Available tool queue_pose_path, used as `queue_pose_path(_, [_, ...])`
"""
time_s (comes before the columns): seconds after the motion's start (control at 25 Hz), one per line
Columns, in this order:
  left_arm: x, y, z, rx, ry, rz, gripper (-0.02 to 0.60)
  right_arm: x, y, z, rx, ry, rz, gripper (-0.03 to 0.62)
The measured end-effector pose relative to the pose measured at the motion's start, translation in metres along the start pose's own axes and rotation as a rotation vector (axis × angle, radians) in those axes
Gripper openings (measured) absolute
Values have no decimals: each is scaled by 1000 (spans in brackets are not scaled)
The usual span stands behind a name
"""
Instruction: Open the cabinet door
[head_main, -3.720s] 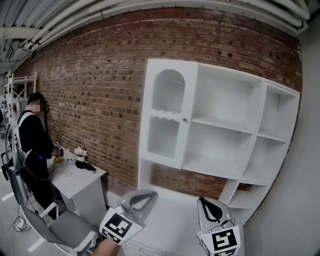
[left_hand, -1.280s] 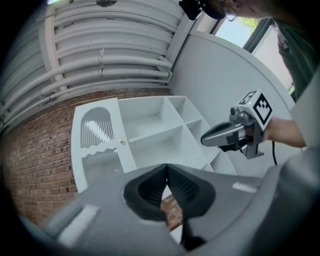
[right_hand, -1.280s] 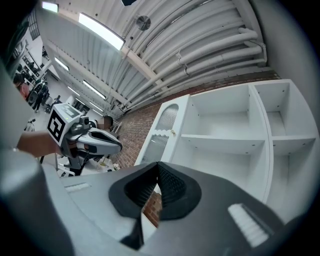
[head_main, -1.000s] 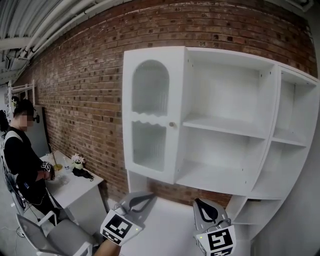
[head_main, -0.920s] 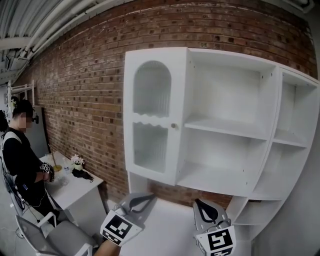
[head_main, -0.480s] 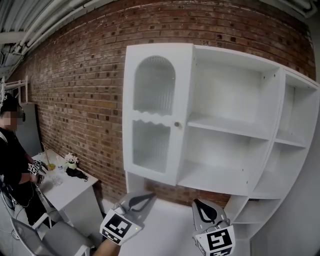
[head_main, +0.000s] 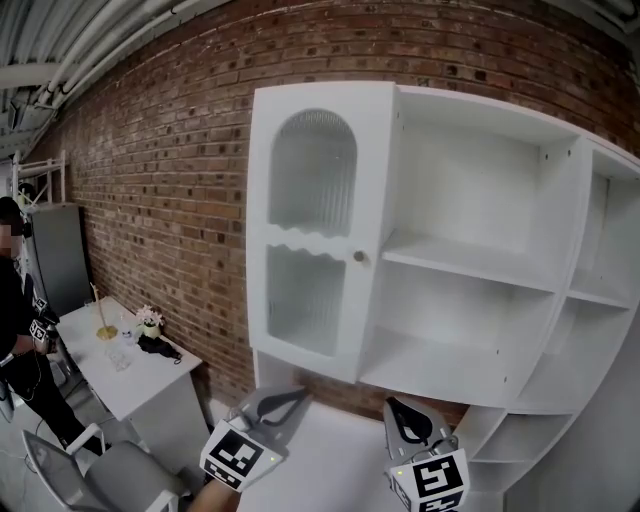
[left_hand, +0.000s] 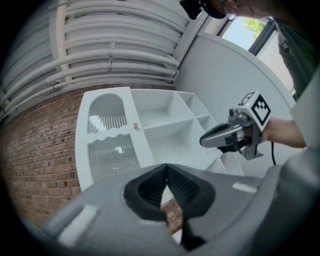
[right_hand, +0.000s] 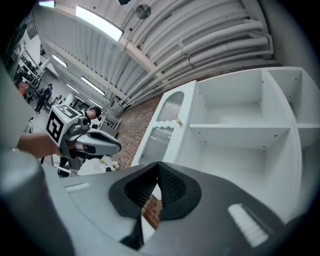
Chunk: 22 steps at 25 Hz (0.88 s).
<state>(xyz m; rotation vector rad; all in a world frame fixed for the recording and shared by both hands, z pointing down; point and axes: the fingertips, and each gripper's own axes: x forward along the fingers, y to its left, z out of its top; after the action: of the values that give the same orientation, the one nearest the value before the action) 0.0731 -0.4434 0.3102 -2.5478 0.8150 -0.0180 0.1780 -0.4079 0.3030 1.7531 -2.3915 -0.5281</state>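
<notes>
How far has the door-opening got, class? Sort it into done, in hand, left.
Done: nothing; the door sits shut. In hand: left gripper and right gripper, both shut and empty, hang short of it. Left: reach the knob, grip it, pull.

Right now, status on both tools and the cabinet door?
Left tool shut, empty. Right tool shut, empty. Door closed, knob untouched. Nothing between tools and knob.

cabinet door (head_main: 310, 225) left of shelves (head_main: 470, 262); desk (head_main: 150, 378) lower-left
</notes>
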Motion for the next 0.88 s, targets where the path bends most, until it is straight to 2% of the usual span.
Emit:
queue_pose_path(0.56, [45,18,-27,0,64,116,0,59,-39,-42,30,0,139,3])
queue_pose_path(0.88, [52,20,-43,-5,97,183,0,93,-53,-68,65,18,212,3])
